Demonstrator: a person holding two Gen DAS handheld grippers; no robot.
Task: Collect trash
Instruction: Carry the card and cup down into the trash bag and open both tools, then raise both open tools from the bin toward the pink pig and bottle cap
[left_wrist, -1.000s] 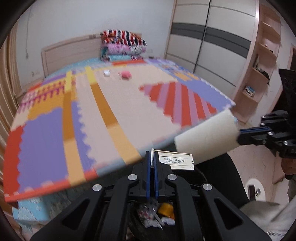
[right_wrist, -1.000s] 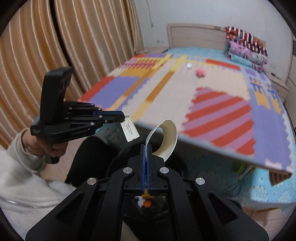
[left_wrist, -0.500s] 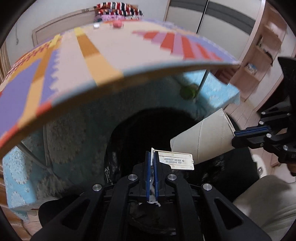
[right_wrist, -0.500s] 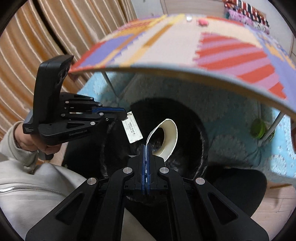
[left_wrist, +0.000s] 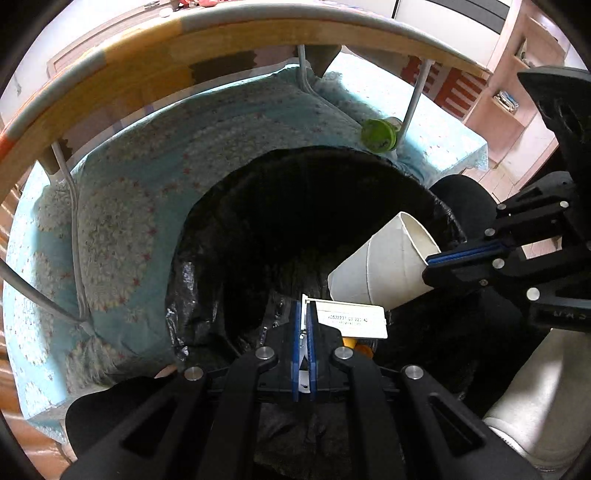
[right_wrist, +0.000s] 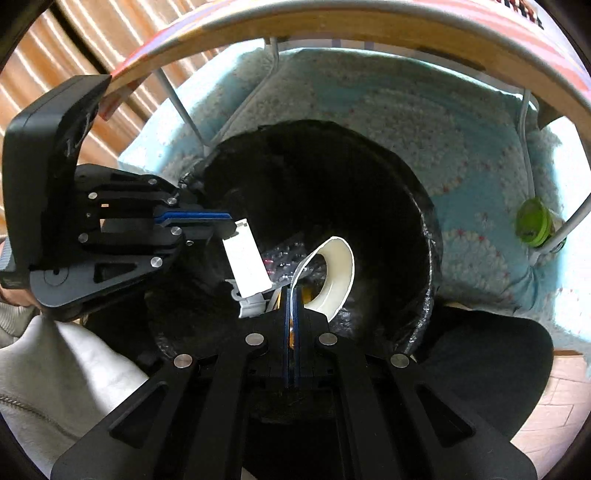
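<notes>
A trash bin lined with a black bag (left_wrist: 207, 229) stands under the table edge; it also shows in the right wrist view (right_wrist: 424, 206). My left gripper (left_wrist: 303, 310) is shut on a small white labelled tag (left_wrist: 351, 323) and holds it over the bin's mouth. In the right wrist view the left gripper (right_wrist: 231, 223) and the tag (right_wrist: 245, 264) hang at the left. My right gripper (right_wrist: 291, 291) is shut on the rim of a white paper cup (right_wrist: 338, 273), over the bin. The cup (left_wrist: 380, 266) and right gripper (left_wrist: 430, 260) show in the left wrist view.
The wooden edge of the mat-covered table (left_wrist: 147, 55) arches overhead on thin metal legs (left_wrist: 413, 99). A light blue patterned bedspread (left_wrist: 122, 221) lies behind the bin. A green-lidded container (left_wrist: 378, 134) sits by one leg. Some trash lies in the bin bottom (right_wrist: 277, 258).
Both grippers have dropped from above the table to below its edge, and now hang over the bin mouth. Each still holds its item.
</notes>
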